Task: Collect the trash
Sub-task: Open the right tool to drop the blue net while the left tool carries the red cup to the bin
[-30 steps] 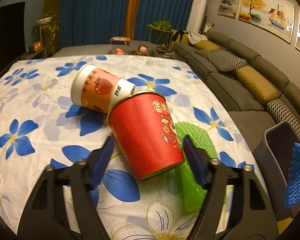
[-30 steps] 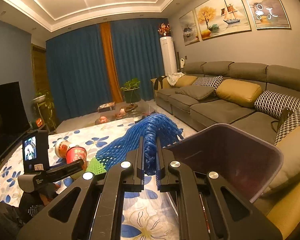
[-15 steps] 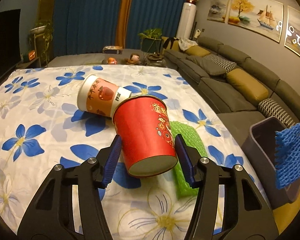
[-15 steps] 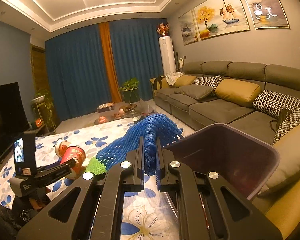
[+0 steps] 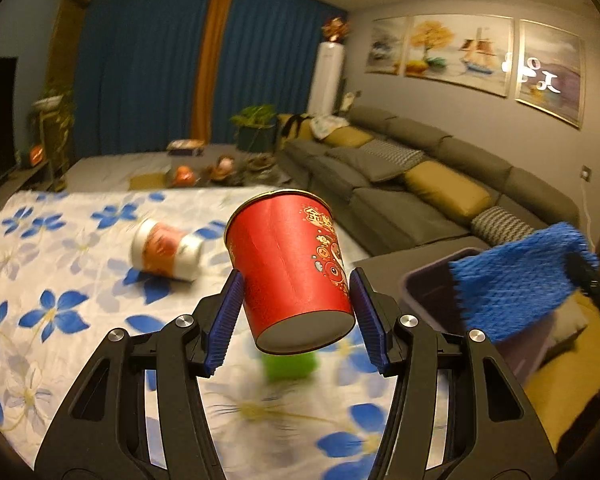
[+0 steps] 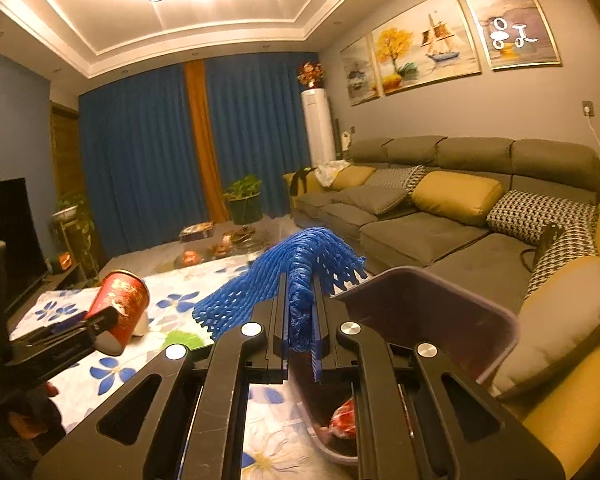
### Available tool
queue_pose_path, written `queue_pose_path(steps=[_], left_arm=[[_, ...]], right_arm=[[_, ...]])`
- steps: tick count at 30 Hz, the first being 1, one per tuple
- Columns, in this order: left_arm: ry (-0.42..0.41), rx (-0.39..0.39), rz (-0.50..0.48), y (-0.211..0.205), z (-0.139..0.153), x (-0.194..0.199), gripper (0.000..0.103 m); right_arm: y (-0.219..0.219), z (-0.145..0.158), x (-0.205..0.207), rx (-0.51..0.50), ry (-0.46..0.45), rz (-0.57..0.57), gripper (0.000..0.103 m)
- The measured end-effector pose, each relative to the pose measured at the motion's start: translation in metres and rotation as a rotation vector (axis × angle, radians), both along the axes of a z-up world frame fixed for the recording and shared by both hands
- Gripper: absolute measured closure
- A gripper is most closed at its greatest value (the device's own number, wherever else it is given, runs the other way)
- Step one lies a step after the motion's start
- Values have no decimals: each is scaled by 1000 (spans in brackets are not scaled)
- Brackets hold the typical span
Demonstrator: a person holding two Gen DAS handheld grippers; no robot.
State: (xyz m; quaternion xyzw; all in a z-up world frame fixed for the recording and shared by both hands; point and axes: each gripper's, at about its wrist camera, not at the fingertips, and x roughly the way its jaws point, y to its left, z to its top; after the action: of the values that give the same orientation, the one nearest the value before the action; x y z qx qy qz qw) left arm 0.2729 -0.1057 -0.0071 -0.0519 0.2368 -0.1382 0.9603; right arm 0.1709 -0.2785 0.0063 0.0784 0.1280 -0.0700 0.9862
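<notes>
In the left wrist view, the left gripper [image 5: 296, 316] clasps a red paper cup [image 5: 290, 270] at the centre of the frame, its blue pads [image 5: 225, 322] pressed against both sides. The cup tilts with its base toward the camera and hangs clear above the flowered sheet [image 5: 60, 308]. To the left of centre, a second cup [image 5: 166, 250], orange and white, lies on its side on the sheet, blurred. Just below the red cup's base, a green piece [image 5: 290, 366] rests on the sheet.

At the right edge of the same view, a blue foam net [image 5: 514, 282] hangs above a dark bin [image 5: 428, 292].

In the right wrist view, the right gripper [image 6: 300, 320] is clenched on that blue foam net [image 6: 300, 268] at the centre of the frame, with the net draping out to both sides of the narrow jaws. The bin [image 6: 432, 312] stands to the lower right, its rim just under the net, and something red and white [image 6: 344, 418] lies inside it. The red cup [image 6: 120, 304] shows at the left, gripped by the other tool. A grey sofa [image 6: 420, 232] fills the right side.
</notes>
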Motion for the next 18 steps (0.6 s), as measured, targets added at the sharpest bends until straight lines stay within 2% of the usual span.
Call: queue_pose_path(steps=[6, 12, 18], left_arm=[[-41, -3, -106, -49, 18, -12, 50], [-49, -22, -200, -99, 17, -14, 49], [-37, -34, -267, -132, 9, -11, 49]], right_arm=[[-21, 2, -7, -16, -6, -80, 93], [-42, -4, -8, -25, 16, -146, 93], [-61, -11, -5, -32, 40, -190, 93]])
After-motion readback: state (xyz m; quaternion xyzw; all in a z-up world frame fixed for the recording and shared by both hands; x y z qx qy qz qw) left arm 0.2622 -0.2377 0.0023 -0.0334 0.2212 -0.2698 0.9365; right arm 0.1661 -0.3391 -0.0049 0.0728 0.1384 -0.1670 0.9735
